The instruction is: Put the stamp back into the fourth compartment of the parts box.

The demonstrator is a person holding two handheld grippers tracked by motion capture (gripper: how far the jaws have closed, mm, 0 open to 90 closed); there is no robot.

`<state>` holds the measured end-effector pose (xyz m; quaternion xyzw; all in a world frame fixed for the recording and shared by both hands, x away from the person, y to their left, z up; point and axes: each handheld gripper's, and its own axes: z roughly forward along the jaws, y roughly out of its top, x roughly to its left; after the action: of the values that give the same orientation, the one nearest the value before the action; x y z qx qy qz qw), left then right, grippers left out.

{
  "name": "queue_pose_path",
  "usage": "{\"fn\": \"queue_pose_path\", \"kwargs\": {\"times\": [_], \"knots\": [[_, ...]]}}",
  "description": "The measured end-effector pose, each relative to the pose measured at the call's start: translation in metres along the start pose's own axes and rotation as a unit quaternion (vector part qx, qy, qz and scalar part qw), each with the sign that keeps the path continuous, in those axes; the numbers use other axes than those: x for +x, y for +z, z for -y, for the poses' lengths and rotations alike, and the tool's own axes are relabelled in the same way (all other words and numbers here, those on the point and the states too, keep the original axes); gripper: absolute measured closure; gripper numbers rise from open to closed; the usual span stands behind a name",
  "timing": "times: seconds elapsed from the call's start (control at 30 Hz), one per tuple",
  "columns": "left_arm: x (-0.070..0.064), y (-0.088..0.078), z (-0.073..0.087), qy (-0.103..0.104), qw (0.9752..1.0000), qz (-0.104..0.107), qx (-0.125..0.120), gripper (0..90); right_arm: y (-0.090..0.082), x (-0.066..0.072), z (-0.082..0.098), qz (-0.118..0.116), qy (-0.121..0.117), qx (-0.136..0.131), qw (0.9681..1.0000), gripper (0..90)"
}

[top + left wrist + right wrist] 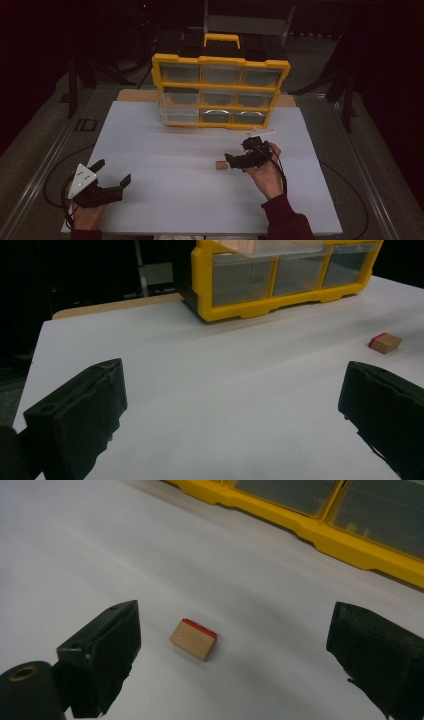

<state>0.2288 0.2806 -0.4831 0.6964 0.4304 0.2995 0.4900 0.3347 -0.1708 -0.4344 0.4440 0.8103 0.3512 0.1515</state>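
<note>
left gripper point(112, 176) wide, idle | right gripper point(239, 151) wide, seemingly over wooden block point(193, 639)

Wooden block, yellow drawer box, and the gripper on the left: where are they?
wooden block point(193, 640), right gripper view, on its tan top face.
yellow drawer box point(220, 61), high view, on its top yellow frame bar.
left gripper point(113, 174), high view, midway between its open jaws.

The only marking is on the dark floor point(60, 140) at the left of the high view, beside the white table: pale characters point(86, 125) that look like "ID", too blurred to confirm.
</note>
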Motion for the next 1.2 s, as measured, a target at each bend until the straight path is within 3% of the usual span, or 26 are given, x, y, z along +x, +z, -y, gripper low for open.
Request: {"fn": "queue_pose_path", "kwargs": {"times": [1.2], "knots": [[0.0,0.0,0.0,0.001,1.0,-0.001,0.0,0.1,0.061,0.013,0.002,-0.009,0.025,0.082,0.9963,7.9]]}}
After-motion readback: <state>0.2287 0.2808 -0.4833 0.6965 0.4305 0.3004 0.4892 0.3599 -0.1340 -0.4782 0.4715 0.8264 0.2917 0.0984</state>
